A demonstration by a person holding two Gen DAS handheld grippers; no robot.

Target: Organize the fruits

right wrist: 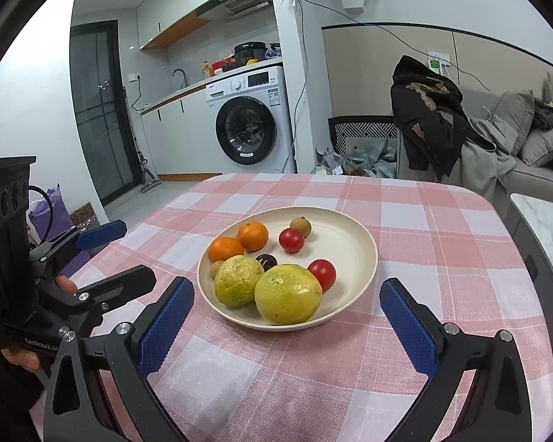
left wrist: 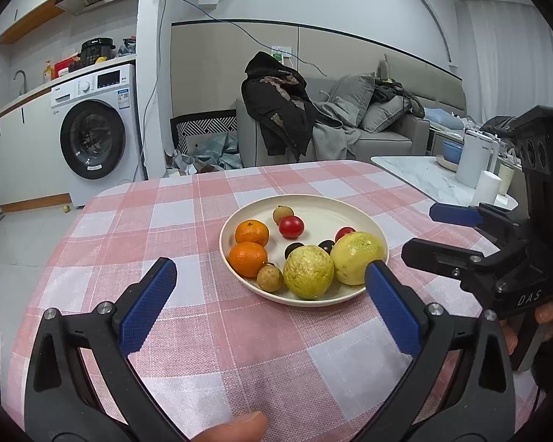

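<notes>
Left wrist view: the left gripper (left wrist: 269, 280) is spread wide with nothing between its blue pads (left wrist: 147, 305), hovering over the pink checked table (left wrist: 136, 221). Just beyond its tips sits a cream plate (left wrist: 328, 206), toward the table's far right part. On the plate lie two oranges (left wrist: 247, 258) at the left, two large yellow-green fruits (left wrist: 308, 272) at the near rim, a small brown fruit (left wrist: 270, 277) touching the near orange, another brown one (left wrist: 278, 214) at the far side beside a red tomato (left wrist: 291, 226), a second tomato (left wrist: 344, 232) and two dark round fruits (left wrist: 294, 249). The right gripper (left wrist: 434, 234) shows at the table's right edge, its fingers parted and holding nothing.

Right wrist view: the right gripper (right wrist: 287, 311) is open wide and empty, with the plate (right wrist: 350, 235) just ahead of its tips. The yellow-green fruits (right wrist: 288, 294) lie nearest, the oranges (right wrist: 253, 235) behind them at left. The left gripper (right wrist: 125, 250) hangs at the table's left edge, fingers apart.
</notes>
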